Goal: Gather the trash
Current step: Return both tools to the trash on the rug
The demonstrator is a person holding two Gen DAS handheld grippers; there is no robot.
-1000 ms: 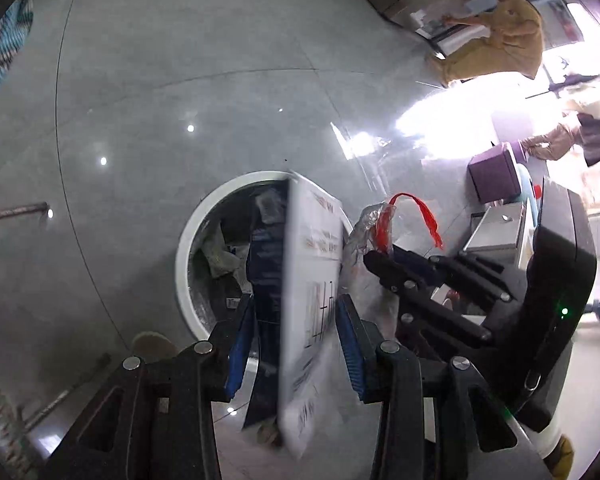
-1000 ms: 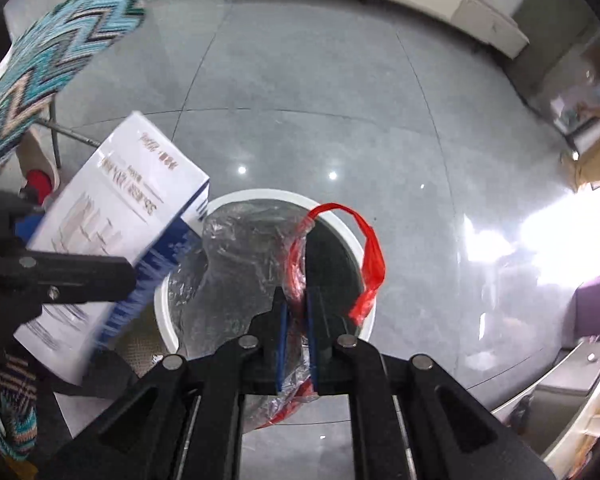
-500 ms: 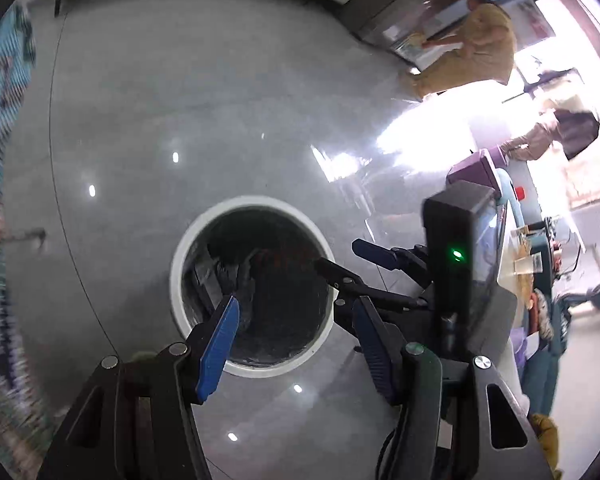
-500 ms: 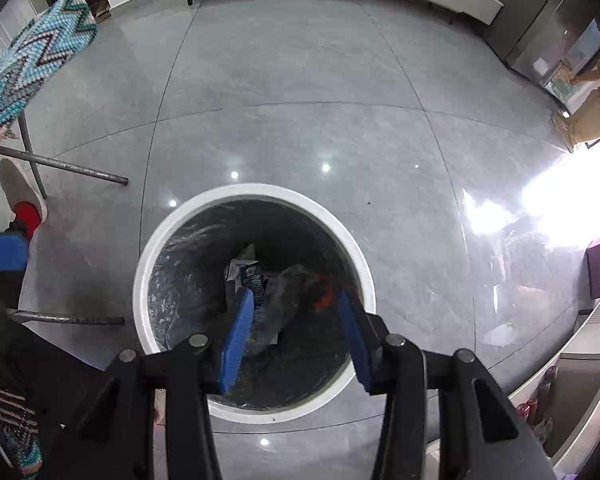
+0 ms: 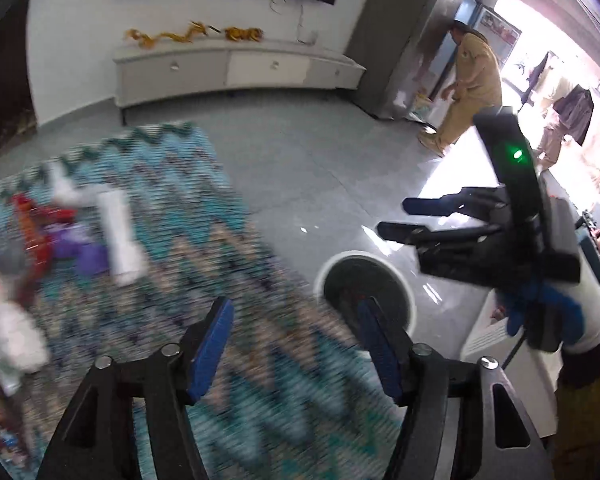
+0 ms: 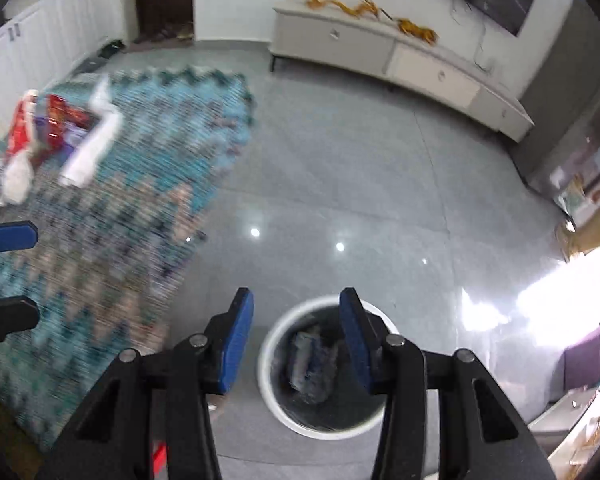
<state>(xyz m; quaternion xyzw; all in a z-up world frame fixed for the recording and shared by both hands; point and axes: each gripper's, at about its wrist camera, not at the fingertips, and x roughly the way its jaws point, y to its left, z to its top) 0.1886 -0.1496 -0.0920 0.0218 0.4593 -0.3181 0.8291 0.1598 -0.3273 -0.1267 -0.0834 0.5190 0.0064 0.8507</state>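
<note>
The black left gripper (image 5: 294, 344) with blue pads tilts downward, jaws opening, nothing between; the matching right gripper (image 6: 296, 340) stands parted, empty, angled down.

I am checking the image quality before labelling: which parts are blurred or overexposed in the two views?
Left wrist view: the zigzag cloth and the trash on it are smeared by motion blur, and the doorway is blown out. Right wrist view: the cloth is blurred too, glare whitens the floor at right, and the bin stays fairly sharp.
</note>
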